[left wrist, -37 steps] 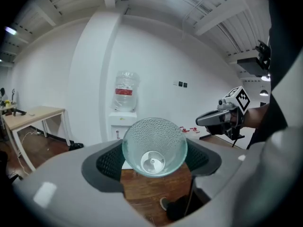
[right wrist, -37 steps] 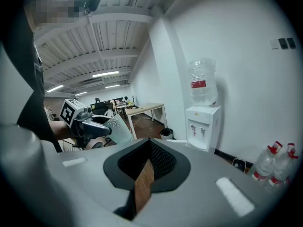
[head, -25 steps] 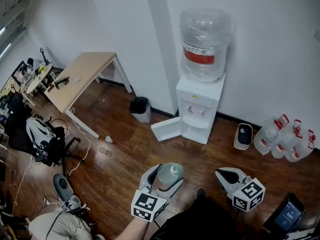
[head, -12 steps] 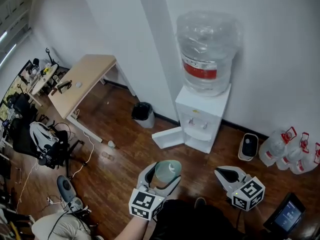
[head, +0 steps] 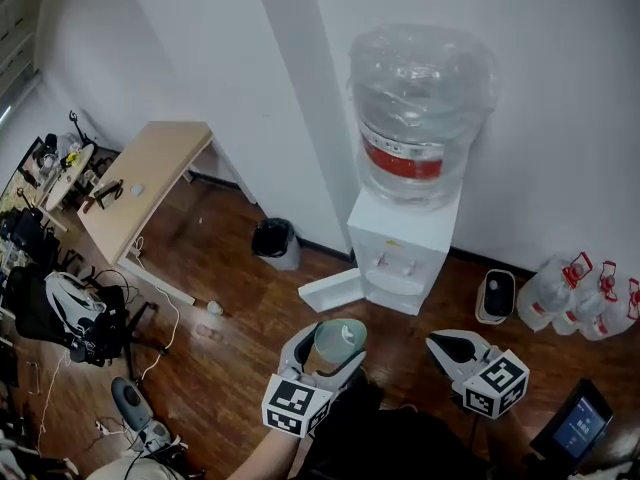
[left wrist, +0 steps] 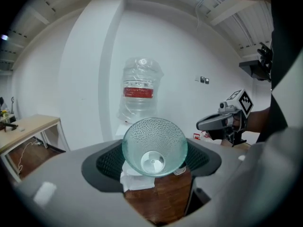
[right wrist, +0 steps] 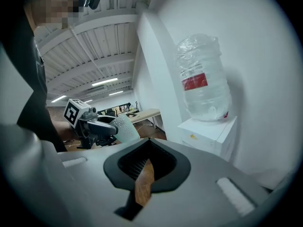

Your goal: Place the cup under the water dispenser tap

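Pretty chunky kit: left gripper (head: 331, 341) and right gripper (head: 438, 341) both pale grey moulded plastic, broad smooth fingers (left wrist: 57, 188) lined with black ribbed pads (left wrist: 111, 162). White cube (head: 296, 406) with black square markers on the back of each. Wearing a dark top (head: 400, 443), looks black, sleeves stopping short of the forearms.

In the left gripper view the cup (left wrist: 154, 146) hid the front of the water dispenser (left wrist: 135, 181), taps included. From the head view those taps (head: 398, 264) were too small to tell apart, and the cup's base sat hidden inside the left gripper (head: 330, 350). The rightmost water jug (head: 622, 313) was cut by the picture's edge. Clutter on the far desk (head: 62, 163) was too small to name. In its own view, the right gripper (right wrist: 149, 148) covered the dispenser's lower half with its body.
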{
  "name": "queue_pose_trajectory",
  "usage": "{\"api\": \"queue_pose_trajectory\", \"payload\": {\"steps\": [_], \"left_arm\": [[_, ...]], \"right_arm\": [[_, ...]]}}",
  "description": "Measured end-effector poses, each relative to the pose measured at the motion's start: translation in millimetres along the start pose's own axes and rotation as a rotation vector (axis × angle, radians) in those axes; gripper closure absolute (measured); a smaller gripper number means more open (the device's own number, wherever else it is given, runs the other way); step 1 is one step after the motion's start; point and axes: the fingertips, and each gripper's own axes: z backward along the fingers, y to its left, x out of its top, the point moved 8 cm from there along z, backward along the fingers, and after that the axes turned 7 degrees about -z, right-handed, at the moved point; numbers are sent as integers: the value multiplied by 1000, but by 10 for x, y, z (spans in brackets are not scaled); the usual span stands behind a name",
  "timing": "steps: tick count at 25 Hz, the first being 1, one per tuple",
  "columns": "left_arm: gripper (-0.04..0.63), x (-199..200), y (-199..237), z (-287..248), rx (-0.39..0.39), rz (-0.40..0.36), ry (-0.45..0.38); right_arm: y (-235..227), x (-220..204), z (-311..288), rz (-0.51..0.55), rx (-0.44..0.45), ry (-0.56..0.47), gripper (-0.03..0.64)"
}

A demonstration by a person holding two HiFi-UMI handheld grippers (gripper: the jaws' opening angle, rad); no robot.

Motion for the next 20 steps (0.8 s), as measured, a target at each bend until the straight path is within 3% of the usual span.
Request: {"api": "queue_pose_trajectory", "payload": {"steps": [10, 15, 20], "left_arm": [[212, -69, 900, -374, -89, -2, -30], [212, -172, 1198, -574, -147, 20, -19], [212, -295, 1459, -903, -194, -9, 7]], "right_arm": [[-107, 235, -752, 8, -91, 17, 617], [-161, 300, -1030, -6, -143, 32, 617], [-283, 377, -1177, -10, -195, 31, 617]]}}
